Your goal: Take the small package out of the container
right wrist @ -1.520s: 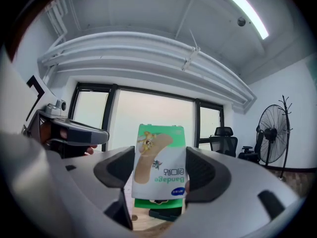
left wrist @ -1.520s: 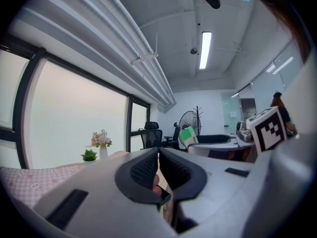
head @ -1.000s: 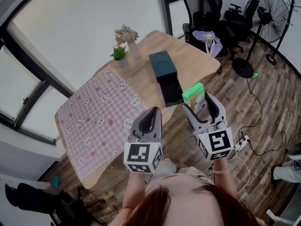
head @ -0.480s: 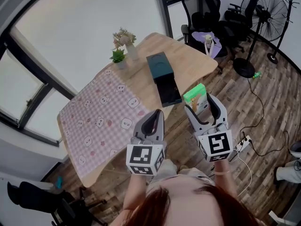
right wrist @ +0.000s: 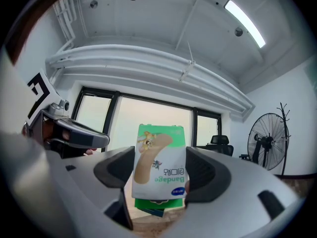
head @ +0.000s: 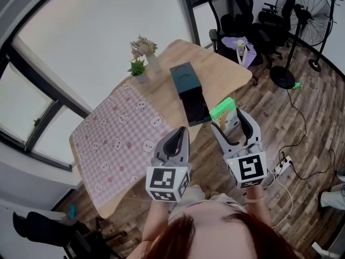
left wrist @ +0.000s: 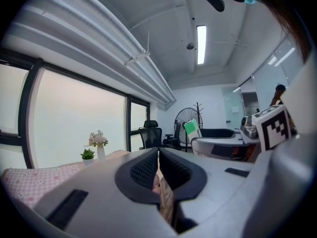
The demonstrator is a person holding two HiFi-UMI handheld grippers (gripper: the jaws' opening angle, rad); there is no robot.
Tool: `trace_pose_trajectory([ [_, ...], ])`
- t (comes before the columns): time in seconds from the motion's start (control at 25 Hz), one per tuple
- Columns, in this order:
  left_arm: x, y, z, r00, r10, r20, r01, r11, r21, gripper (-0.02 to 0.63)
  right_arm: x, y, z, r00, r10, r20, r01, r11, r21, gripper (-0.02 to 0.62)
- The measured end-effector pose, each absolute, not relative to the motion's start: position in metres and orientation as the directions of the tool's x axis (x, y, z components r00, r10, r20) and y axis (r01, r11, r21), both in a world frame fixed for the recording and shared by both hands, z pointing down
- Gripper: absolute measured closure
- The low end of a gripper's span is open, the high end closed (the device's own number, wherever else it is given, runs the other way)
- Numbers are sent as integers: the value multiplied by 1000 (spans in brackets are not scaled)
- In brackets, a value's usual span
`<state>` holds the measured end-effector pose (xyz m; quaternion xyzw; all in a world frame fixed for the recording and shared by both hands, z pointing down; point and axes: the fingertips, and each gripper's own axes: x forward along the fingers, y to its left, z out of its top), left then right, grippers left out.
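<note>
The small package [head: 223, 110], a green and white bandage box, is held upright between the jaws of my right gripper [head: 230, 120], off the table's near edge and above the wooden floor. In the right gripper view the package [right wrist: 161, 161] fills the gap of that gripper [right wrist: 161, 176], which is shut on it. The container [head: 190, 89], a dark teal box with its tray pulled open, lies on the wooden table [head: 229, 69] beyond both grippers. My left gripper [head: 177, 136] is shut with nothing in it; its jaws [left wrist: 158, 158] meet.
A pink patterned cloth [head: 121, 139] covers the table's left half. A flower vase [head: 146, 52] and a small potted plant [head: 138, 69] stand at the far edge. Office chairs [head: 234, 12], a standing fan [head: 302, 7] and floor cables [head: 294, 161] are to the right.
Both grippers have stayed raised with the package still held in the right one. They have sunk slightly in the head view, and the table has shifted a little.
</note>
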<state>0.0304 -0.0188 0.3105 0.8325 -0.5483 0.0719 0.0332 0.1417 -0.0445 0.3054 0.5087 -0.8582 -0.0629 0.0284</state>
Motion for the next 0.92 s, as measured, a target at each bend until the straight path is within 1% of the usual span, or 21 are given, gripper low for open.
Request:
trace_pose_trajectory([
  [0.44,-1,-39,306,381,-911,159,-921,-389,-20,591,123,-69,302,-469,-883,-12,-878,464,119,276],
  [0.92,-25,-71,312,413,-896,163,-909,-417,8,591,95,-95,310,-455,-890,20,-881,453,134,276],
])
